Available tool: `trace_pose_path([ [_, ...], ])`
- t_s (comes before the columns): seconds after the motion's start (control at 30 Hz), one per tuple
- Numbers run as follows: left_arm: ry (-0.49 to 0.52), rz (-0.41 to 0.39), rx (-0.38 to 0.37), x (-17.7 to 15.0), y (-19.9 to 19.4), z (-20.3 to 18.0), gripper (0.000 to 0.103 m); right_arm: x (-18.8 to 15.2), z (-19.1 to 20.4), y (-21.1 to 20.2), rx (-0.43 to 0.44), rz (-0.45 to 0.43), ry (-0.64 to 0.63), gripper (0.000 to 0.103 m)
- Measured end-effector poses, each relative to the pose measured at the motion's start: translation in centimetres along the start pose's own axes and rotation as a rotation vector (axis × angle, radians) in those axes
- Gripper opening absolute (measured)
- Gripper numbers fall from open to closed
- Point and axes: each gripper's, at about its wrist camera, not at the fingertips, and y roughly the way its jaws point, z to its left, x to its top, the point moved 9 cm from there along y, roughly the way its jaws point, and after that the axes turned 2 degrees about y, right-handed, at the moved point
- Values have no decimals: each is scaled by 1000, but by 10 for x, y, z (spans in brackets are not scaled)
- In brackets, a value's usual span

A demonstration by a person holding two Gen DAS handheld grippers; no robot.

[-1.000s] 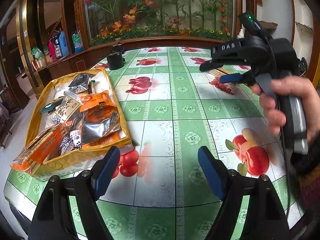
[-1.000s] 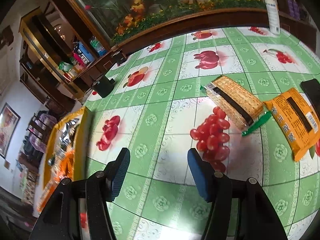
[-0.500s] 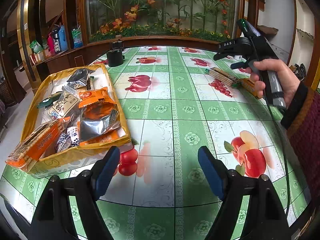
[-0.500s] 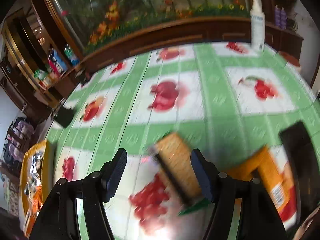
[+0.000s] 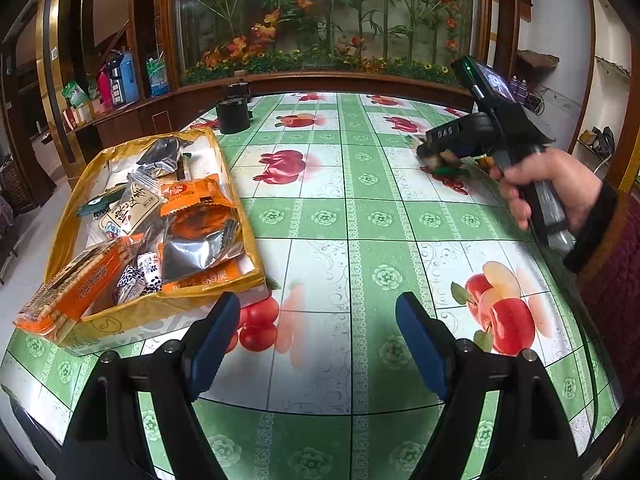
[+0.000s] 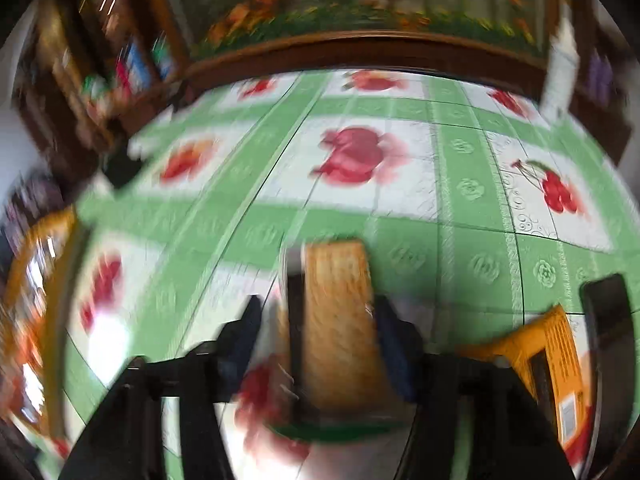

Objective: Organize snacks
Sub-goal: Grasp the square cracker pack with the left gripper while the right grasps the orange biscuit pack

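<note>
Right wrist view: the cracker pack (image 6: 338, 320), previously lying ahead on the tablecloth (image 6: 460, 160), is now bracketed by the right gripper (image 6: 316, 344), whose jaws have just been closing; contact is blurred. Transfer to the far-left snack tray (image 5: 80, 184) is judged next. The left gripper (image 5: 318, 336) is held spread, empty.
</note>
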Motion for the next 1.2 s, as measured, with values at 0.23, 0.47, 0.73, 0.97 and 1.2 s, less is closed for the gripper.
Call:
trace_pose_path([
  [0.23,-6,1,-10,0,1,-1,80,-62,91,-32,224,97,-122,55],
  [0.47,-2,-6,-12,1,0,-2,80,-37,25,-70,83,-53,27,69],
  [0.73,-8,-6,-17,2,0,-2,80,-25,-121,-64,-309,-76,285,76],
  [0.97,-11,-4,-19,1,1,-2,80,-31,-120,-50,-230,-41,305,87],
  [1.2,-33,-2,-29,2,1,0,80,-43,-56,-30,-193,-1,87,84],
])
